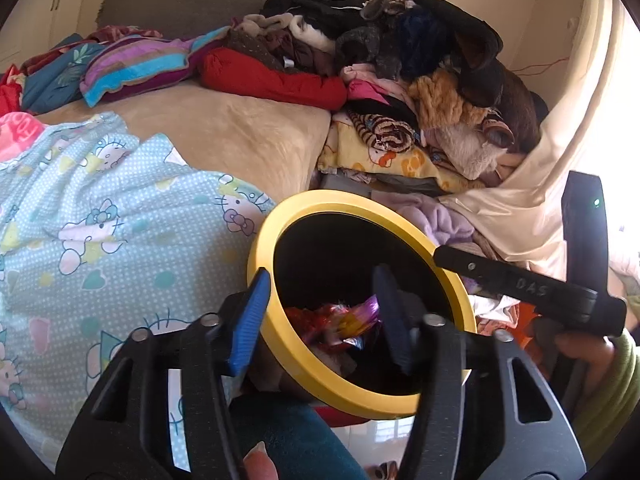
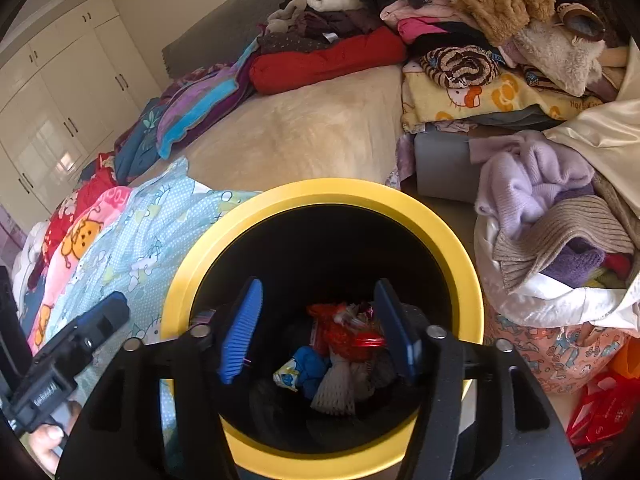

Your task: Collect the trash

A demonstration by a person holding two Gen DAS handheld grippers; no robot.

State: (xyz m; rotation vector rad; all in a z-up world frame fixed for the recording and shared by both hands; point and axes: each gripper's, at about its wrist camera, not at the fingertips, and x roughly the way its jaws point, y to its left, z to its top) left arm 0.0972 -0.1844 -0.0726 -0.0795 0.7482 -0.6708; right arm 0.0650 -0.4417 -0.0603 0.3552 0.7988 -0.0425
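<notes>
A black trash bin with a yellow rim stands beside the bed. Inside lie several pieces of trash: shiny red and purple wrappers, a blue wrapper and white foam netting. My left gripper is open and empty, its fingers straddling the bin's near-left rim. My right gripper is open and empty, directly above the bin's mouth. The right gripper also shows in the left wrist view, and the left gripper in the right wrist view.
A bed with a beige blanket and a light-blue cartoon quilt lies left of the bin. Piled clothes fill the far side. A bag of knitwear sits to the right. A white wardrobe stands far left.
</notes>
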